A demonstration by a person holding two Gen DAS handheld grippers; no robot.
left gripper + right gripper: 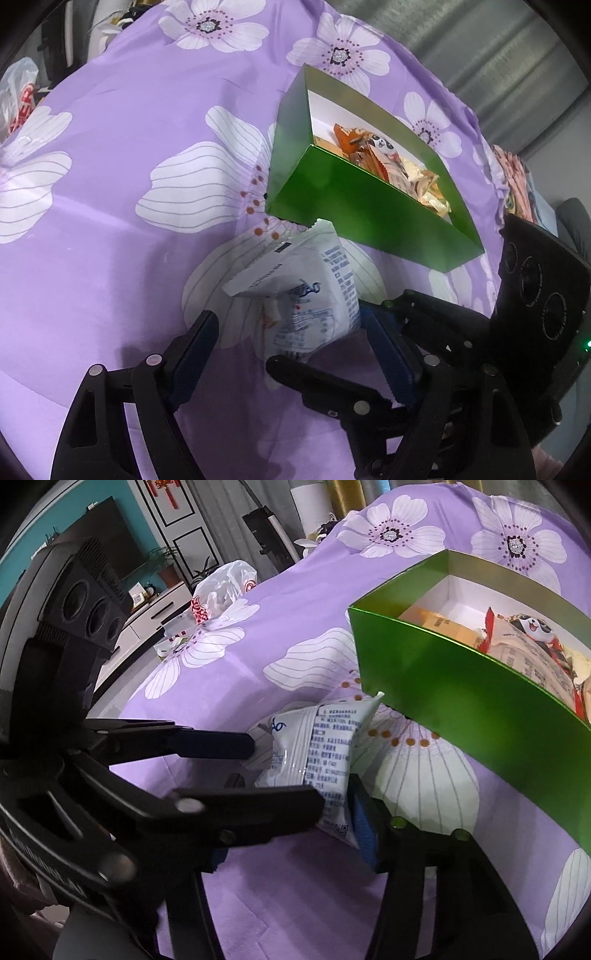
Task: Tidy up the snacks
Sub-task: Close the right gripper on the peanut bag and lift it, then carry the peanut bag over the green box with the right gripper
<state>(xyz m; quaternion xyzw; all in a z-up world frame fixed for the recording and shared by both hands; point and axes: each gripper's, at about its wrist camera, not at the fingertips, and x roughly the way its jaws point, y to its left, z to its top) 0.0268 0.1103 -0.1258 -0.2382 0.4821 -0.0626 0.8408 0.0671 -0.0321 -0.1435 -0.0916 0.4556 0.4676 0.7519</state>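
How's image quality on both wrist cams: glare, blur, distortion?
Left wrist: heavy fisheye bending, dark vignette corners; soft sheen on the green box, white snack packet slightly soft, print barely legible. Right wrist: same curvature; glare patch on the box wall, packet print sharper; near gripper fingers blurred.

From my left claw's (291, 354) camera, the snack packet (306, 295) lies on the cloth-covered surface (110, 184) between that claw's fingers, and the right claw (332, 384) comes in from the right, low beside it. Behind the packet, just up and right, sits the open box (354, 206), its near corner touching the packet's far tip. More wrapped snacks (384, 158) lie in the box. A plastic bag (225, 587) rests far left on the surface.
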